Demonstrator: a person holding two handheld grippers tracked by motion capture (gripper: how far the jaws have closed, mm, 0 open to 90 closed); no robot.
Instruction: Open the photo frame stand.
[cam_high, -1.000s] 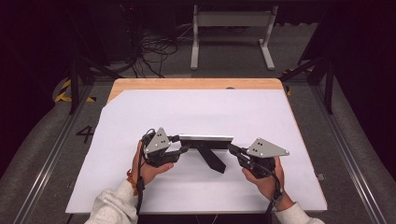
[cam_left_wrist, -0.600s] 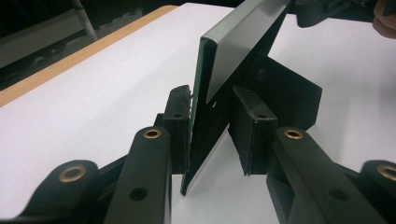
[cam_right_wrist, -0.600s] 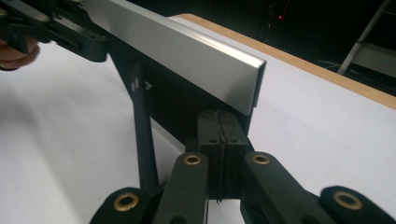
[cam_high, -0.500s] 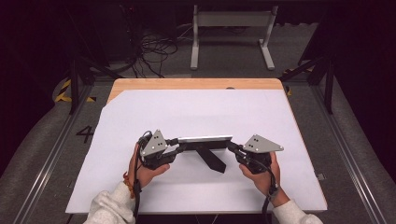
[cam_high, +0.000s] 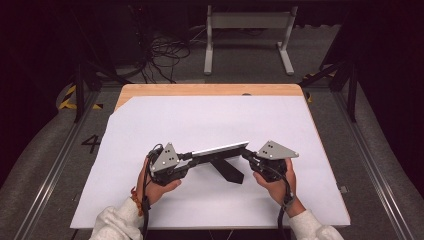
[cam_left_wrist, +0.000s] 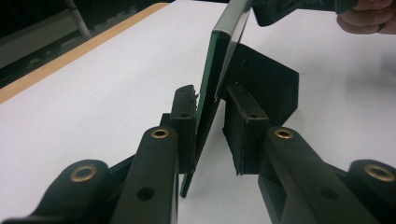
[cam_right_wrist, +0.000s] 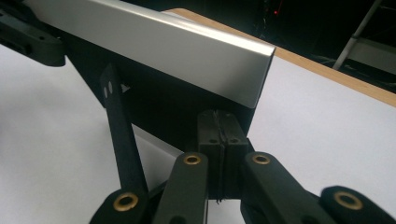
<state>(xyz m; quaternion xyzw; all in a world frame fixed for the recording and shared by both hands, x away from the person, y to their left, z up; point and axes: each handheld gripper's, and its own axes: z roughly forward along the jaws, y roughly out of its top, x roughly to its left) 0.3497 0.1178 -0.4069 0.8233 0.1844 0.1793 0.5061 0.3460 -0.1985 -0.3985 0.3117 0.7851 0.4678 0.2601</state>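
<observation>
As the left claw (cam_high: 186, 156) narrows, a two-handed hold is forming.
Its jaws have just been closing round one end of the slim silver-faced panel (cam_high: 220, 149), one pad touching, the other just short; the right claw (cam_high: 246, 156), pinched tight, holds the opposite end.

High view overhead, gripper views close, sharing table (cam_high: 210, 120)

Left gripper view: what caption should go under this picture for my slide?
Black left gripper jaws closing around a thin green-edged flat panel standing on edge above the white table sheet, one pad still apart.
</observation>
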